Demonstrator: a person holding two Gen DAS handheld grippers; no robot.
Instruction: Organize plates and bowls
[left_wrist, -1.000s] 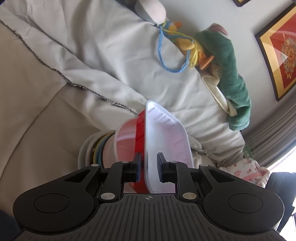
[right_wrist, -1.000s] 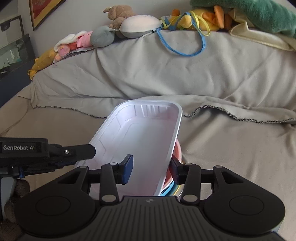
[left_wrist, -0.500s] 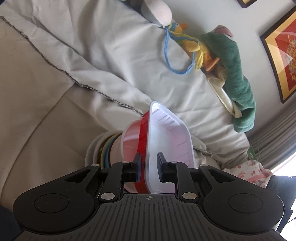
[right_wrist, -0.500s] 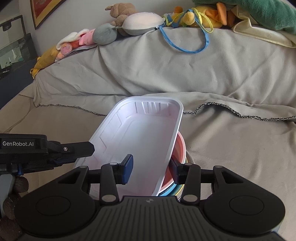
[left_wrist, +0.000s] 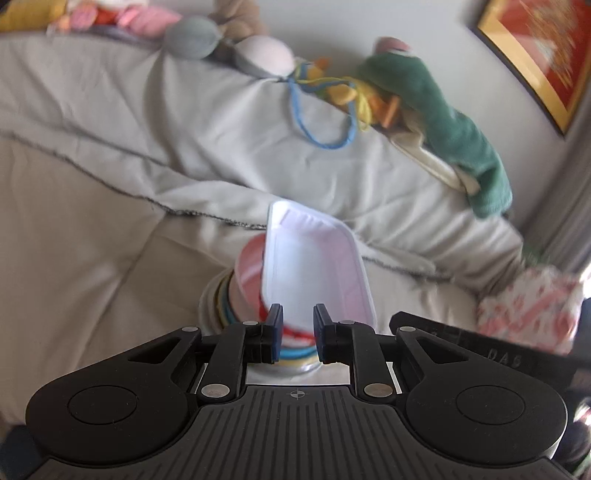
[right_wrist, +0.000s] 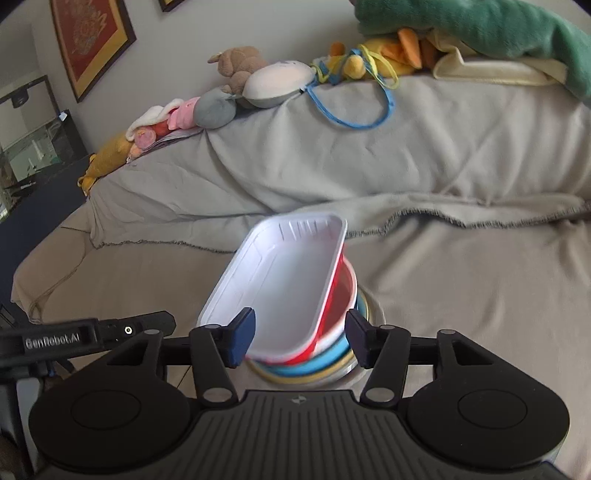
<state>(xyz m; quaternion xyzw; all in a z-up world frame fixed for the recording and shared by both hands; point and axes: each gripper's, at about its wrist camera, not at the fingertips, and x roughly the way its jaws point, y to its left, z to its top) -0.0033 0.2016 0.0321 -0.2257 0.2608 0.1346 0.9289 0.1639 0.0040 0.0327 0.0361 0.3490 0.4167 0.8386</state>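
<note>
White tray tilted on a stack of bowls and plates, both grippers close in.

At lower centre of both views, the white tray (right_wrist: 286, 291) leans on the red bowl (right_wrist: 338, 295), which sits on the stacked plates (right_wrist: 317, 369) on the beige sofa cover (right_wrist: 461, 295). The left gripper (left_wrist: 297, 328) has its 2 fingers parted a little with the tray's near edge between them; whether they pinch it I cannot tell. The right gripper (right_wrist: 301, 339) is spread wide, its fingers (right_wrist: 242, 339) flanking the stack without closing. Plush toys (right_wrist: 258, 81) and a green towel (right_wrist: 480, 26) line the upper frame.
</note>
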